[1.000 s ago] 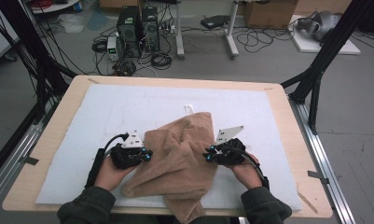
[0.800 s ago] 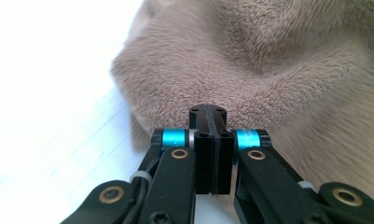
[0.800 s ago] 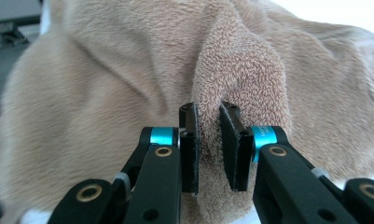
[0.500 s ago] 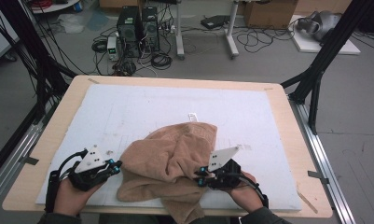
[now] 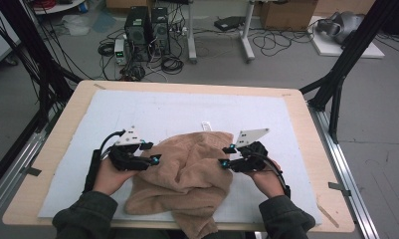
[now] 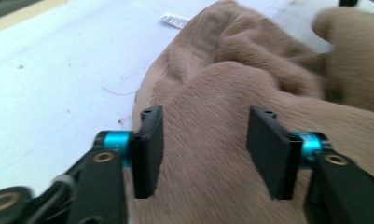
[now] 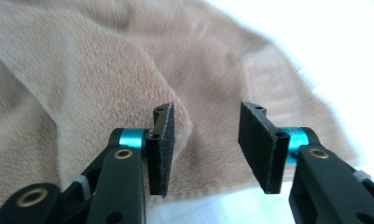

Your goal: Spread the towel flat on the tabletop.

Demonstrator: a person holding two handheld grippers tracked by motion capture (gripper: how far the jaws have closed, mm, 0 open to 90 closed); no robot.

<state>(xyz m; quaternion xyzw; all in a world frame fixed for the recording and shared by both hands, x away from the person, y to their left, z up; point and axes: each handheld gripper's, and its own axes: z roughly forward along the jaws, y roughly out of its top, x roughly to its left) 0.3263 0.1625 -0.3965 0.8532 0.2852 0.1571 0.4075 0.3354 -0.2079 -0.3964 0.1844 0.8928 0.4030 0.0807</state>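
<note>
A crumpled tan towel (image 5: 189,172) lies on the white mat (image 5: 152,112) near the table's front, one end hanging over the front edge. My left gripper (image 5: 155,159) sits at the towel's left edge. Its jaws have just been opening and stand apart over a towel fold (image 6: 208,116), pads not pressing it. My right gripper (image 5: 226,155) is at the towel's right side. Its jaws have also just been opening, with the towel's surface (image 7: 105,70) behind the gap, not pinched. In the left gripper view my left gripper (image 6: 203,149) is open, and in the right gripper view my right gripper (image 7: 205,149) is open.
A small white tag (image 5: 206,124) lies on the mat just beyond the towel. The wooden table rim (image 5: 306,124) frames the mat. Black frame posts (image 5: 336,79) stand at the table's sides. Computers and cables (image 5: 147,30) sit on the floor beyond.
Both grippers had the towel pinched a second ago and have let go. The hands drew back toward the front edge, then came forward again. The towel has settled into a lower heap.
</note>
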